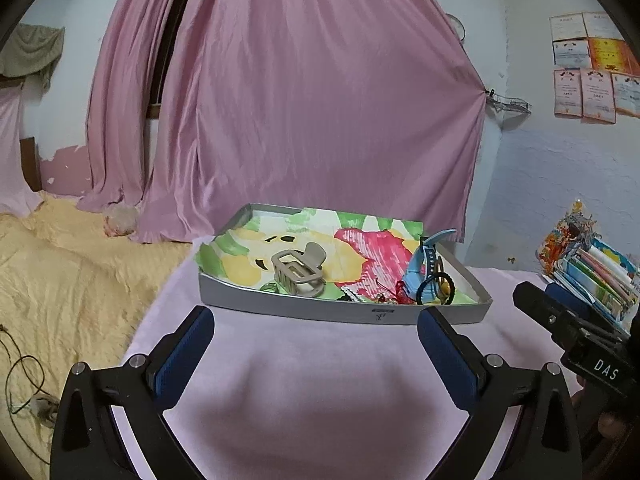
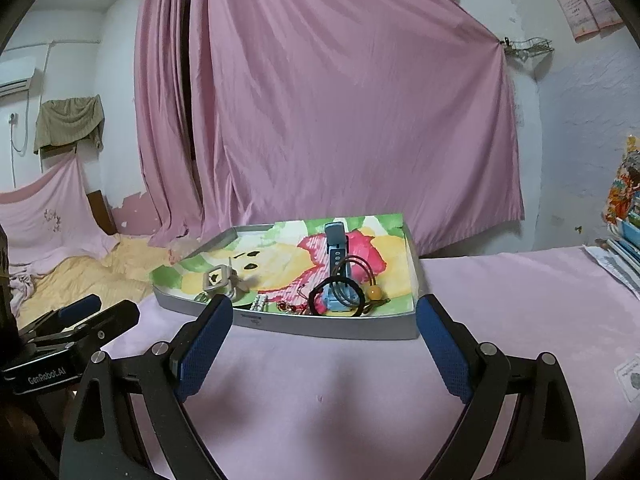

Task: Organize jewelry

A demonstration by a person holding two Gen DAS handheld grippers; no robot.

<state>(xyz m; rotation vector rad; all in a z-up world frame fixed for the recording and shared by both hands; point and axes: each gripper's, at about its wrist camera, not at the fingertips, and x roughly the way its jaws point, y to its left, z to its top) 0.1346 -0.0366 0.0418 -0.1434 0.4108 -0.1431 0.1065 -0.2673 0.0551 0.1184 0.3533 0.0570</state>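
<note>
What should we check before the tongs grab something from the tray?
1. Left tongs open and empty: ok.
2. Right tongs open and empty: ok.
3. Tray flat on the pink cloth, in front of both tongs: ok.
4. Beige hair claw lying alone, easy to grab: ok.
5. Blue watch free of the black hair ties: not ok, they overlap.
6. Small pieces at the tray's front edge separate: cannot tell.
</note>
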